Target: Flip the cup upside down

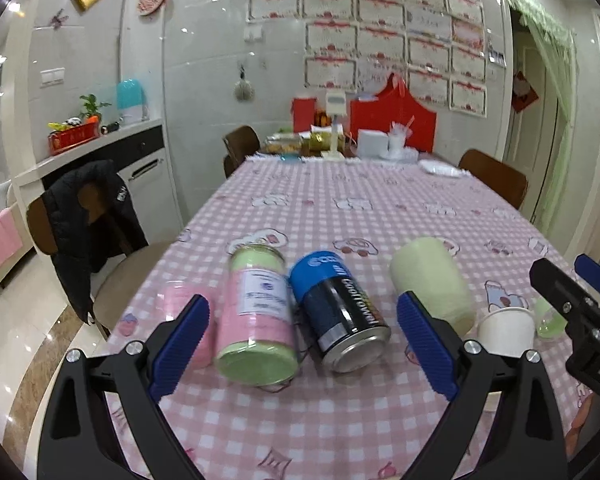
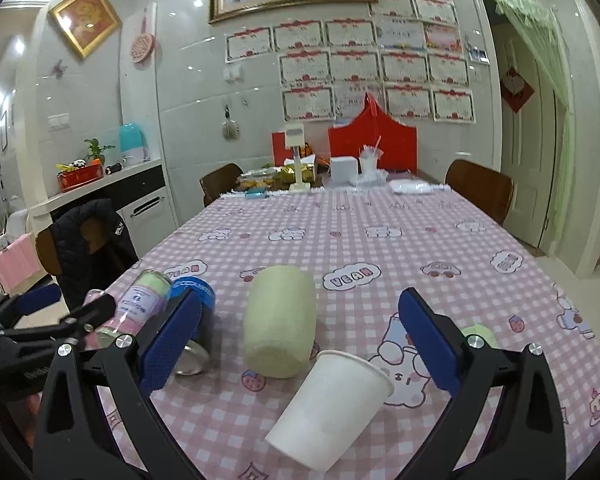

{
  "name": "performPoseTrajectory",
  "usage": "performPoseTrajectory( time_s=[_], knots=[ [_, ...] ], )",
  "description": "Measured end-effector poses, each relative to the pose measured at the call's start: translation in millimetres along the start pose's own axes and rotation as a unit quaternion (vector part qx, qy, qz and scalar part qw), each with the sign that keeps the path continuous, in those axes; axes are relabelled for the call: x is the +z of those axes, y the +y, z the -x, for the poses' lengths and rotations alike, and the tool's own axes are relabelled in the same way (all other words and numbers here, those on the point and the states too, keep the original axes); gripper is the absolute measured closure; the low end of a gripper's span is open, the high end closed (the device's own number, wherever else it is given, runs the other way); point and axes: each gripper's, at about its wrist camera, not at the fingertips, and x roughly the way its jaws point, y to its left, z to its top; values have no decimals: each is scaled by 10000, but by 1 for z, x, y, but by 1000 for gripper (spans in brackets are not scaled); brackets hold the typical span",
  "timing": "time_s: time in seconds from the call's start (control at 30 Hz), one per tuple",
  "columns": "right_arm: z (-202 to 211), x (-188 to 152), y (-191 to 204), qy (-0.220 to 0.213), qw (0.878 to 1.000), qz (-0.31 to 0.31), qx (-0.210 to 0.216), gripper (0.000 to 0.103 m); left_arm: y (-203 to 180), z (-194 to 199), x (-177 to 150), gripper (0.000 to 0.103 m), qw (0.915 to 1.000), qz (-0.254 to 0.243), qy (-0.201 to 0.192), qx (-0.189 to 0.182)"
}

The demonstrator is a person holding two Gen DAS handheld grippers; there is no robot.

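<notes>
A white paper cup point(image 2: 332, 404) stands upright on the pink checked tablecloth point(image 2: 360, 248), between and just below the open fingers of my right gripper point(image 2: 300, 340). It also shows in the left wrist view point(image 1: 506, 328), at the right, mouth up. My left gripper point(image 1: 304, 344) is open and empty, its fingers on either side of a pink and green jar point(image 1: 256, 320) and a blue and black can point(image 1: 338, 312) that lie on the cloth. The right gripper point(image 1: 572, 300) shows at the far right of the left wrist view.
A pale green cup point(image 2: 280, 320) lies on its side beside the paper cup. A small pink cup point(image 1: 184, 320) sits at the left. Chairs point(image 2: 480, 188) ring the table; one carries a black jacket point(image 1: 88, 224). Red boxes point(image 2: 372, 144) and clutter fill the far end.
</notes>
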Motion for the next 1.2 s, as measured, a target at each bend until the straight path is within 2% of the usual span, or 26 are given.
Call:
performPoseTrajectory(
  time_s=[0.07, 0.17, 0.2, 0.23, 0.3, 0.43, 0.63, 1.07, 1.2],
  knots=[
    [-5, 0, -6, 48, 10000, -69, -35, 8, -10, -11, 2, 10, 10000, -41, 75, 0],
    [-16, -1, -17, 189, 9995, -238, 0, 8, -24, -25, 1, 10, 9995, -211, 145, 203],
    [-19, -3, -18, 227, 9994, -257, 5, 8, -27, -31, 0, 15, 9993, -212, 201, 229],
    [-22, -5, -20, 272, 9993, -275, 21, 8, -29, -36, 0, 25, 9992, -190, 281, 227],
    [-28, -7, -22, 360, 9989, -293, 19, 8, -33, -51, -4, 35, 9984, -134, 524, 144],
    [-38, -11, -29, 473, 9983, -337, 65, 8, -40, -74, -11, 35, 9960, -123, 876, 135],
    [-49, -11, -33, 554, 9977, -378, 139, 8, -46, -97, -16, 35, 9930, -116, 1152, 236],
    [-64, -17, -39, 787, 9957, -461, 149, 8, -54, -113, -16, 35, 9914, -341, 1169, 470],
    [-69, -19, -39, 867, 9949, -505, 140, 8, -53, -114, -14, 35, 9916, -319, 1176, 432]
  ],
)
